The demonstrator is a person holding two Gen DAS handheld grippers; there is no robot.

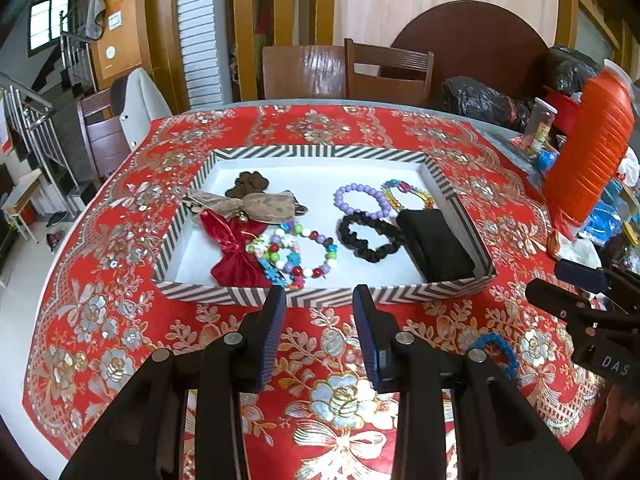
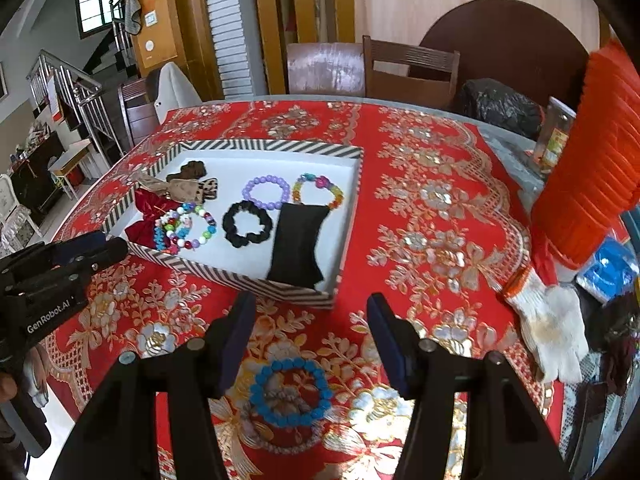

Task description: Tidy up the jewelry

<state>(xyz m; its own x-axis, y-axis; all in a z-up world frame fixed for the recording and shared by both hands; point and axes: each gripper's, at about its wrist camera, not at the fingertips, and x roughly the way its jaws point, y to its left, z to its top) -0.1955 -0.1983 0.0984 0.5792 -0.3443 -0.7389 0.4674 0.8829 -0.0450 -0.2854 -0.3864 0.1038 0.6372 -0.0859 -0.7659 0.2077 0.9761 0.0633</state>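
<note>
Blue bead bracelet (image 2: 291,392) lay flat on the red floral tablecloth (image 2: 432,208), below and between the spread fingers of the right gripper (image 2: 311,312), outside the striped tray (image 2: 236,276) ahead. Nothing was pinched; this placement likely prepared a pickup. The left gripper (image 1: 319,300) stood part-spread and empty near the tray's front wall.

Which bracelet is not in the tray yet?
The blue bracelet: it lies on the tablecloth near the right gripper, unlike the others, inside the tray.
</note>
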